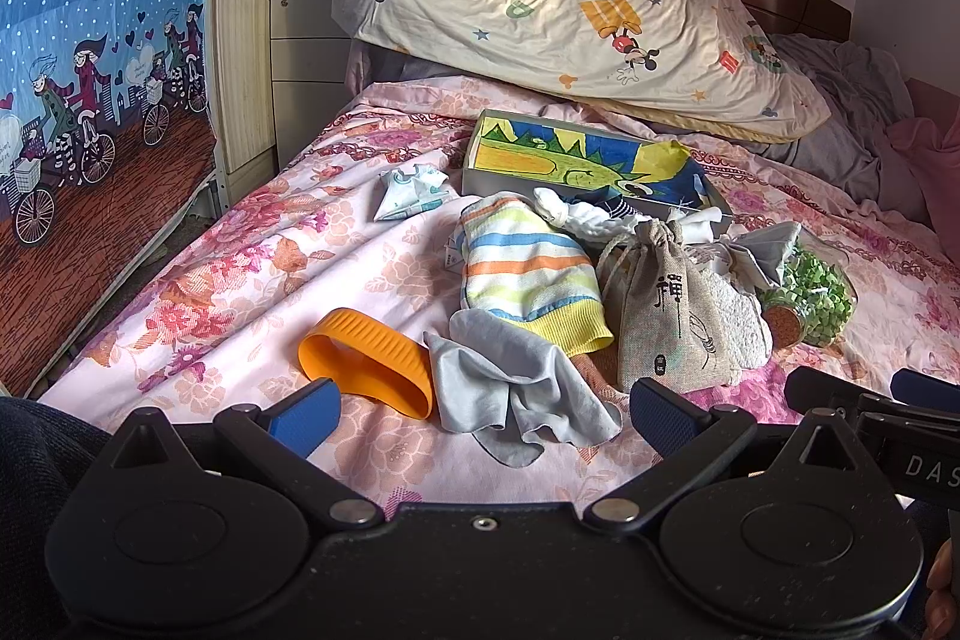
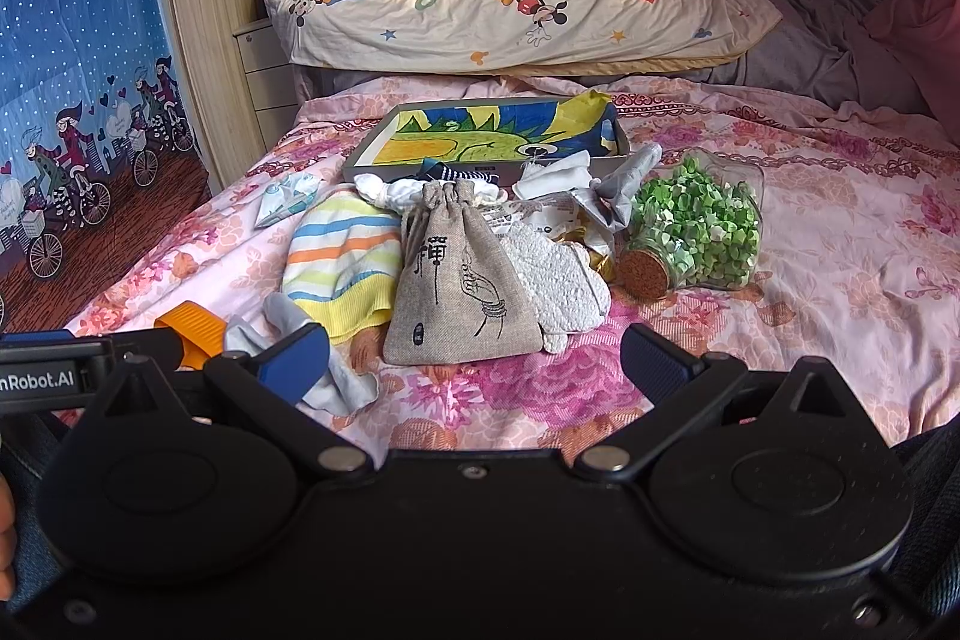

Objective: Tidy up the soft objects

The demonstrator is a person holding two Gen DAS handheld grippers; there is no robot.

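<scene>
A heap of soft objects is spread on the bed [image 1: 252,280], in front of a shallow tray [image 2: 384,160] lined with a bright dragon drawing. The linen drawstring pouch [image 2: 462,292], printed with a character and a hand, is seen propped at the centre of the heap, a striped knit piece [image 2: 342,268] touching its left side and a white textured pad [image 2: 558,280] tucked behind its right. A crumpled grey cloth [image 1: 516,394] lies nearest, just beside an orange silicone band [image 1: 372,358]. White knotted fabric and what appears to be a striped sock are bunched against the tray's front wall.

The left tool [image 1: 480,412] is held with its fingers well apart above the grey cloth; the right tool [image 2: 474,358] is likewise spread wide in front of the pouch. Neither grips anything.

Trouble is judged most likely from the overlap: a pinch on the pouch could drag the pad or knit along. The corked glass jar [image 2: 696,232] of green paper stars, lying on its side near the heap, could be nudged and rolled.
</scene>
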